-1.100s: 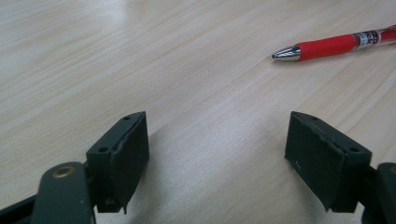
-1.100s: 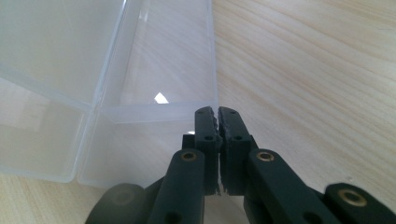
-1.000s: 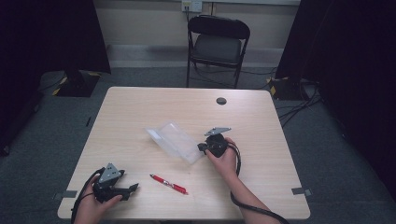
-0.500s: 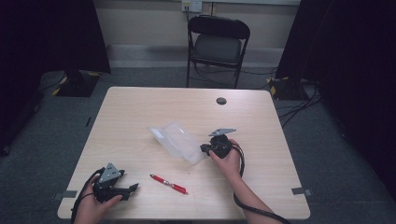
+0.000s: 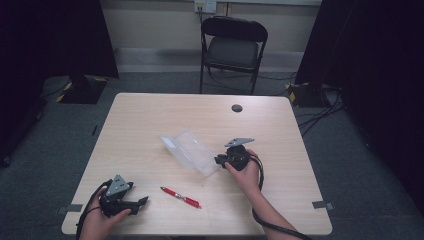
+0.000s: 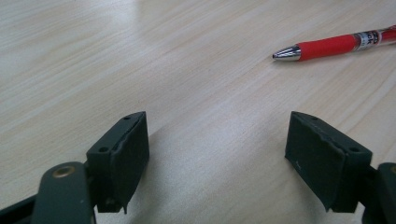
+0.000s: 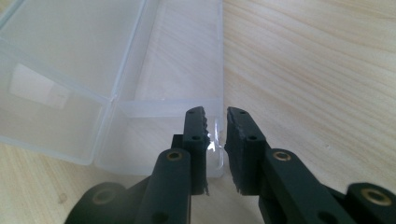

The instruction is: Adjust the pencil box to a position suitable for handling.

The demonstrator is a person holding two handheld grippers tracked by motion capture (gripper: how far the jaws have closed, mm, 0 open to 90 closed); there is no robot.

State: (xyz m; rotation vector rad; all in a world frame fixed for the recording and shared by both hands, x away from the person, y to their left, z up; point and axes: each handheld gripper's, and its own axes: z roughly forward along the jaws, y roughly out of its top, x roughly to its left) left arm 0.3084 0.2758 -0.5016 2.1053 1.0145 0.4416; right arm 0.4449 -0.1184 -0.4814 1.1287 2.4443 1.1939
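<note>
Clear plastic marks the open hinged case [image 5: 192,151] at mid-counter [image 5: 150,120], whose wall sits in the just-parting jaws of the right tool [image 7: 215,122], apparently letting go; next the idle, wide-open left tool [image 6: 217,140] must take the red pen [image 6: 336,45] at its two o'clock.

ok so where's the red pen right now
In the high view the red pen lies flat near the table's front edge, between the left gripper and the clear plastic case, touching neither.

Red plastic pen [image 6: 343,44]: back end cut off by picture edge in left gripper view. Clear plastic box [image 7: 93,70]: top and left side cut off in right gripper view; right wall partly hidden behind jaws.
</note>
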